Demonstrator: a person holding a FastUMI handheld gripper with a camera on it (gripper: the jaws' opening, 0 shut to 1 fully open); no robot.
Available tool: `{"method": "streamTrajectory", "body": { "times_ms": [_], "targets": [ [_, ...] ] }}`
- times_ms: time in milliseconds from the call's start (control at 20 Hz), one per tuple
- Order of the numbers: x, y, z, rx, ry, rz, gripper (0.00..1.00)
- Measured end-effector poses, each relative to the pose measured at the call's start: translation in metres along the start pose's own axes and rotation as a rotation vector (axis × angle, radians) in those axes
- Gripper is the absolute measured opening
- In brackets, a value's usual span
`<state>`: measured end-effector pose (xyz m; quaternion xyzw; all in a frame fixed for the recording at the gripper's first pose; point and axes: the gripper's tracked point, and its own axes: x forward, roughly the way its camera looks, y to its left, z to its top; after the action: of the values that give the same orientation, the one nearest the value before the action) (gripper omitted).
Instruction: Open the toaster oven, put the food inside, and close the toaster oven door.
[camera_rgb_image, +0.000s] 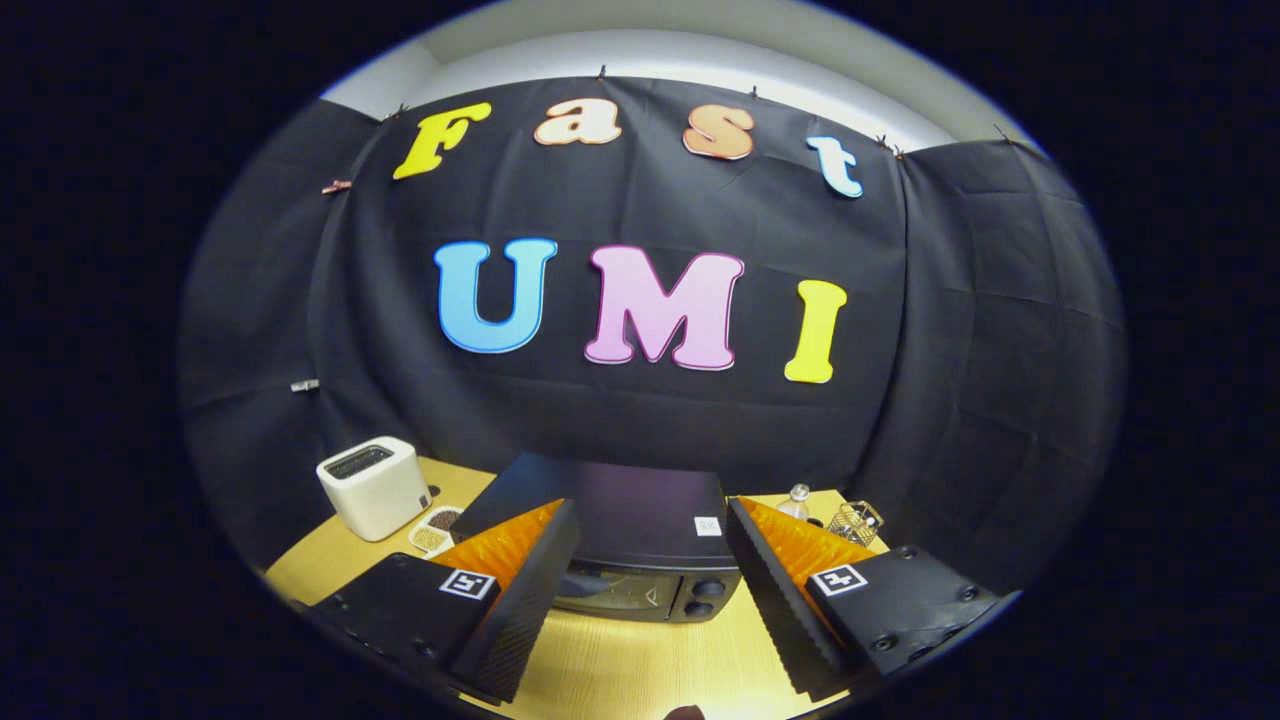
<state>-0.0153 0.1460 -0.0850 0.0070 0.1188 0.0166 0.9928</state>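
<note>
the toaster oven (640, 545) sat on the wooden table (620, 670), just ahead of the gripper (650, 520) and framed in the gap between its two fingers. its dark top faced up at the camera, with a small square sticker (707, 526) near the front right corner. below the top, the glass door (610, 590) stood closed, and two round knobs (705, 597) sat to the right of it. the gripper's fingers were spread wide apart, holding nothing and touching nothing, one on each side of the oven. left of the oven stood a white toaster (372, 485), and just beside it lay a small divided dish (436, 530) with grains or beans. right of the oven, past the right finger, stood a small clear bottle (795, 502) and a wire basket (855, 521).
</note>
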Motion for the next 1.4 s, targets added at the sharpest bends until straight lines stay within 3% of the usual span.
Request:
{"method": "streamTrajectory", "body": {
  "times_ms": [550,850,1400],
  "targets": [
    [-0.040,-0.079,0.089,0.057,-0.174,-0.055,0.98],
    [-0.050,-0.108,0.080,0.070,-0.171,-0.098,0.98],
    [-0.047,-0.110,0.076,0.071,-0.160,-0.083,0.98]
  ]
}}
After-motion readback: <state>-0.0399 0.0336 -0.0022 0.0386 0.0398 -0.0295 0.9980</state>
